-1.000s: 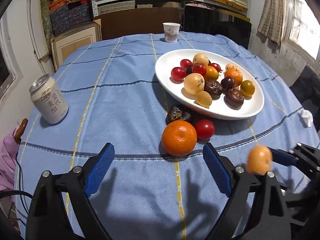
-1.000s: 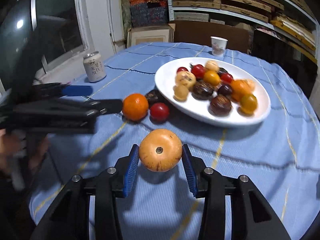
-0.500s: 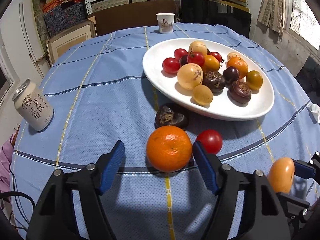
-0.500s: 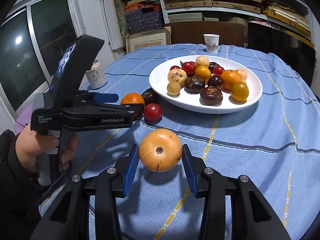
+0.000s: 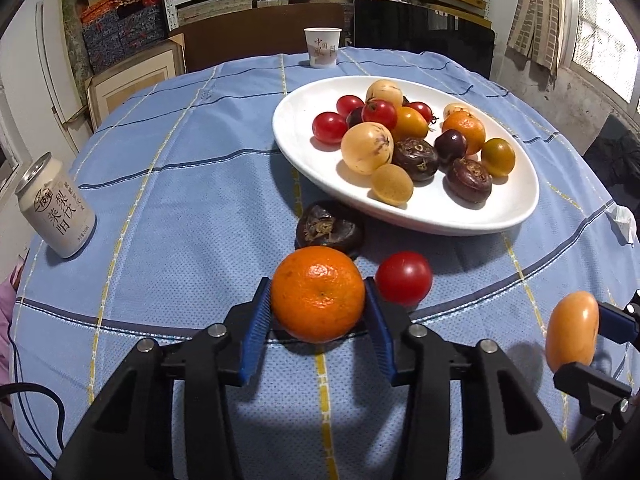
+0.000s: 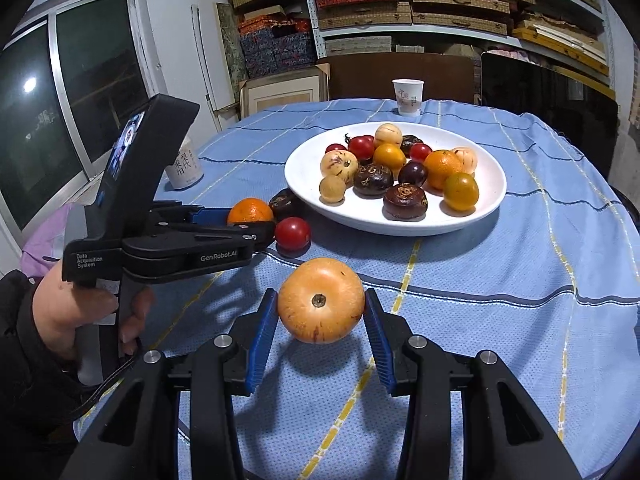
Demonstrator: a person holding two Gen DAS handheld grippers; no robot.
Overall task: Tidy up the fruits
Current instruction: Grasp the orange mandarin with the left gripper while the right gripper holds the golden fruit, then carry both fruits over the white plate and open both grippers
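My left gripper [image 5: 318, 306] is shut on an orange mandarin [image 5: 318, 294] that rests on the blue tablecloth; it also shows in the right wrist view [image 6: 250, 211]. A red tomato [image 5: 404, 278] and a dark brown fruit [image 5: 330, 226] lie right beside it. My right gripper [image 6: 320, 312] is shut on a yellow-orange fruit [image 6: 321, 300] and holds it above the cloth; that fruit shows at the right edge of the left wrist view [image 5: 572, 332]. A white oval plate [image 5: 508, 208] behind holds several fruits.
A drink can [image 5: 56, 210] stands at the table's left edge. A paper cup [image 5: 322, 47] stands at the far edge. A crumpled white scrap [image 5: 622, 220] lies at the right. Shelves, boxes and a chair stand behind the table.
My left gripper moved forward around the mandarin and closed on it. My right gripper kept its fruit and rose a little.
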